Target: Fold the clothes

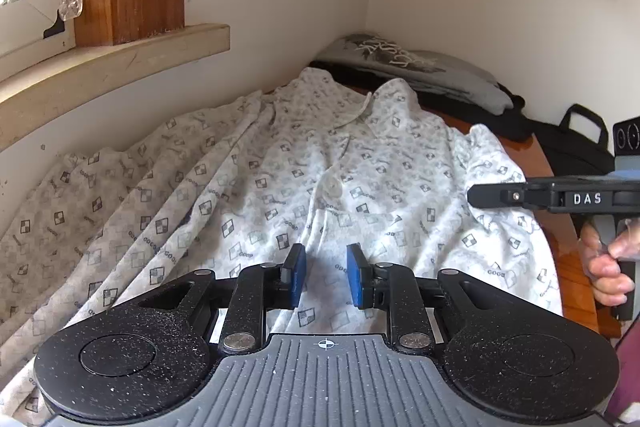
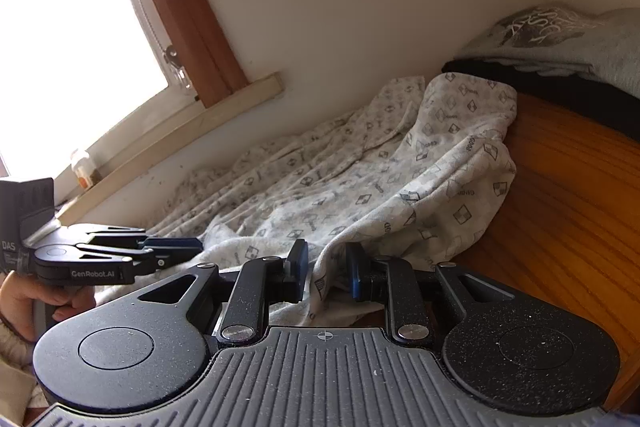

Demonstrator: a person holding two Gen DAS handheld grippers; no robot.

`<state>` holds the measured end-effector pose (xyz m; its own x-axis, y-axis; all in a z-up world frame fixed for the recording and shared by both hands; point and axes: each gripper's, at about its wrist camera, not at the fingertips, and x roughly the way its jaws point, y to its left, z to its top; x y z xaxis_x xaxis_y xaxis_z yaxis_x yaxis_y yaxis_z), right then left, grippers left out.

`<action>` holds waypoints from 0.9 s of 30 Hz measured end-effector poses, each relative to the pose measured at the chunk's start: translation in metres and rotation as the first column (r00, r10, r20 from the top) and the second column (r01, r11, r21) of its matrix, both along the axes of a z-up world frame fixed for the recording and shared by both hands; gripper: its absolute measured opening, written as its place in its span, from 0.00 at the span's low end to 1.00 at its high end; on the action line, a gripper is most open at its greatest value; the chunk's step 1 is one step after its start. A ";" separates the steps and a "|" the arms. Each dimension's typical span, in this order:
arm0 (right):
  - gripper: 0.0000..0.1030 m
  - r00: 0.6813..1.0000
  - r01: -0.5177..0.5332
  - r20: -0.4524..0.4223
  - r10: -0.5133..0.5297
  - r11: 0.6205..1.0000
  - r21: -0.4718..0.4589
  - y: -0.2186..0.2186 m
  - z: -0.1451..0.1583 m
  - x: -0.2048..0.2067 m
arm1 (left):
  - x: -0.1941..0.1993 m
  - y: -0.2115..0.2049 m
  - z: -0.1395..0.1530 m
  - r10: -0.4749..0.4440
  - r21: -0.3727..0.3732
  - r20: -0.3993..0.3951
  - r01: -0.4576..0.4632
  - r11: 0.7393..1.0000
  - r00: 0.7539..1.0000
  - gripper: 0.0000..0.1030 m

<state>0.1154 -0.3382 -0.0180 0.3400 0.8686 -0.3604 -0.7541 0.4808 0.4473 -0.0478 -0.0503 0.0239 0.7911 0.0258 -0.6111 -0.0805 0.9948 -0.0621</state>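
Observation:
A white shirt (image 1: 280, 167) printed with small checkered squares lies spread on the wooden table (image 1: 560, 239), collar at the far end and one button showing. My left gripper (image 1: 326, 275) hovers open over the shirt's near front, nothing between its blue pads (image 1: 296, 273). In the right wrist view my right gripper (image 2: 327, 269) is open at the shirt's (image 2: 440, 163) right edge, with a raised fold of cloth standing between its fingers. Seen side-on, the right gripper (image 1: 476, 195) reaches over that edge, and the left gripper (image 2: 180, 247) lies low over the cloth.
A folded grey printed T-shirt (image 1: 420, 67) rests on dark fabric at the far corner. A black bag (image 1: 576, 143) sits at the back right. The wall and a wooden windowsill (image 1: 112, 67) run along the left. Bare wood (image 2: 560, 207) lies right of the shirt. A hand (image 1: 608, 267) holds the right gripper's handle.

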 end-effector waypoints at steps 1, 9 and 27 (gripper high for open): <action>0.21 1.000 0.000 -0.003 0.000 1.000 0.003 0.000 0.000 0.000 | 0.000 0.000 0.000 0.000 0.005 -0.003 0.000 1.000 1.000 0.24; 0.22 1.000 -0.007 -0.002 0.007 1.000 0.010 -0.001 0.000 0.001 | 0.000 -0.006 -0.001 -0.030 0.034 -0.032 0.031 0.999 0.999 0.25; 0.06 0.998 0.011 0.058 -0.016 0.996 0.086 -0.025 0.016 -0.001 | -0.014 0.018 0.009 0.090 -0.073 0.149 -0.080 0.994 0.985 0.02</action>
